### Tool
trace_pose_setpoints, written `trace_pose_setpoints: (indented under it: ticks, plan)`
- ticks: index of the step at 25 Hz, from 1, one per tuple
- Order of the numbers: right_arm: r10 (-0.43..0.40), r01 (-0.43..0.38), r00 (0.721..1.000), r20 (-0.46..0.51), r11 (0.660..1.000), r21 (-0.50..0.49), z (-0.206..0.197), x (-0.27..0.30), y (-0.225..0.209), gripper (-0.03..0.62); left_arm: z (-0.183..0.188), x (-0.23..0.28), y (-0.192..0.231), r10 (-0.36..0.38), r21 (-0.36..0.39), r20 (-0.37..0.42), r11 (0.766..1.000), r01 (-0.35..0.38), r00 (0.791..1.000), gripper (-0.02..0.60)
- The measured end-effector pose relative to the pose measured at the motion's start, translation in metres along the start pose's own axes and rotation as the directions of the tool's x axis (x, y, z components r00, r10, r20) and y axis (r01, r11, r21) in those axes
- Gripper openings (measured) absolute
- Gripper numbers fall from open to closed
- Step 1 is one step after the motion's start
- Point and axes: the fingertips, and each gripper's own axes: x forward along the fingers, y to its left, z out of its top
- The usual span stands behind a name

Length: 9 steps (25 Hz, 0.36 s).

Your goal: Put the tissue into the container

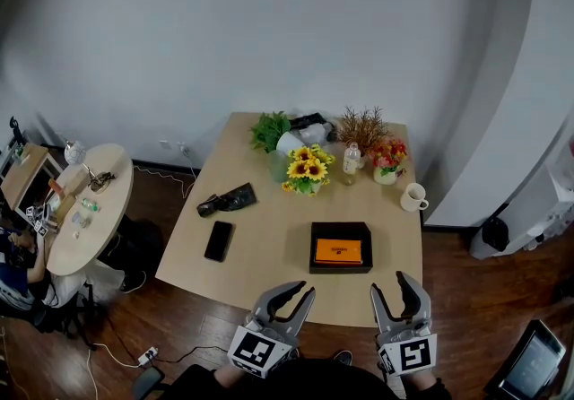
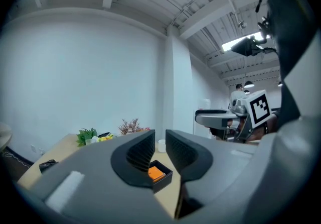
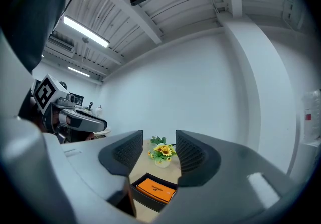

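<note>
Orange pack (image 1: 338,251) in blk container (image 1: 341,229) on table (image 1: 269,241)

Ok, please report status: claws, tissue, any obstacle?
Left claw and right claw shut, empty, at near edge of light wooden table. Orange flat packet lies inside black square container. Nothing blocking.

Desk (image 1: 269,255) finished in pale matt wood, floor (image 1: 466,300) laid in dark glossy wood, mug (image 1: 413,198) glazed smooth, container (image 1: 341,230) matt black
</note>
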Motion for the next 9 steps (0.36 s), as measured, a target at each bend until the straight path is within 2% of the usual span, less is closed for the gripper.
trace_pose_setpoints:
  ticks: [3,9]
  plan:
    - [0.000,0.000,1.000,-0.001,1.000,0.004,-0.0007,0.0006,-0.0007,0.199,0.0036,-0.0002,-0.0012,-0.011,-0.031,0.030,0.999,0.012,0.999,0.048]
    - [0.004,-0.004,1.000,0.009,1.000,0.001,-0.0007,0.0043,-0.0031,0.195,0.0006,0.0023,-0.0001,-0.007,-0.024,0.024,1.000,0.008,1.000,0.051]
